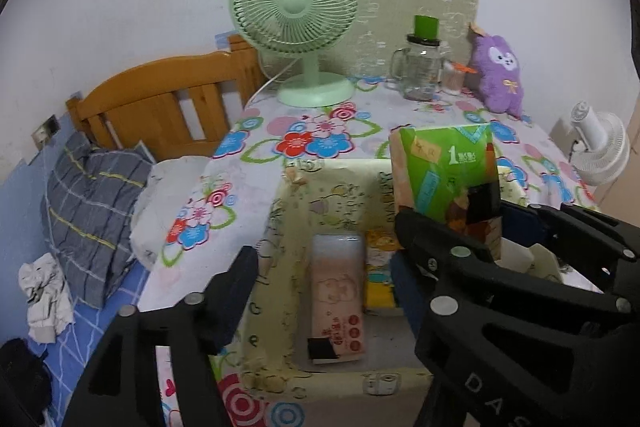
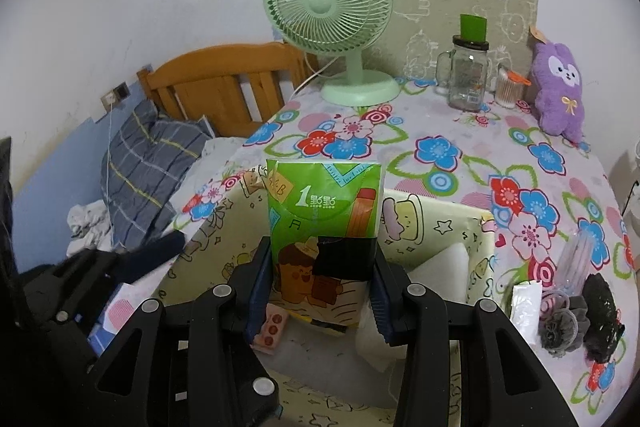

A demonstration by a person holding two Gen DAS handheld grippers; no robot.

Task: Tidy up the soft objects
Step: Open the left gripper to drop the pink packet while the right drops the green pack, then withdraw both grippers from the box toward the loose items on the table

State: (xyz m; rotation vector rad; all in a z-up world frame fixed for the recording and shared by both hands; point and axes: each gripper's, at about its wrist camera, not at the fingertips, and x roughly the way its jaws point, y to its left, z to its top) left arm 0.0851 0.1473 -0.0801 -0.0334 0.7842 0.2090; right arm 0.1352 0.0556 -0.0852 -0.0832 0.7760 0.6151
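Step in hand: the green tissue pack [image 2: 324, 223] was being lowered, upright, into the yellow cartoon box [image 2: 478, 227]; this is my judgement from how it hung over the opening.

Right gripper [image 2: 320, 291]: its jaws were clenched on the lower sides of the green tissue pack, one blue pad on each side, near a black tape patch.

Left gripper [image 1: 324, 279]: its jaws stood released, with nothing pressed between them; through the gap I saw the inside of the box.

How to do it well: I think the pack should go down straight into the free space of the box, not on top of the packs that lay there. The grip was low on a soft pack, so it could bend or tip; a slow descent and a release only when the bottom rests would be safer. The left gripper should stay clear of the box wall.

Box contents: a pink tissue pack [image 1: 338, 297] lay flat on the bottom, and beside it a yellow-orange pack [image 1: 380, 267]. A white soft thing [image 2: 444, 259] was at the right side of the box; what it was I could not tell.

Box place: it stood on the flowered surface [image 2: 460, 155], near its front edge.

Other soft things: a purple plush toy [image 2: 560, 91] stood at the far side, well apart from the box; some hair ties [image 2: 560, 319] lay to the right of it.
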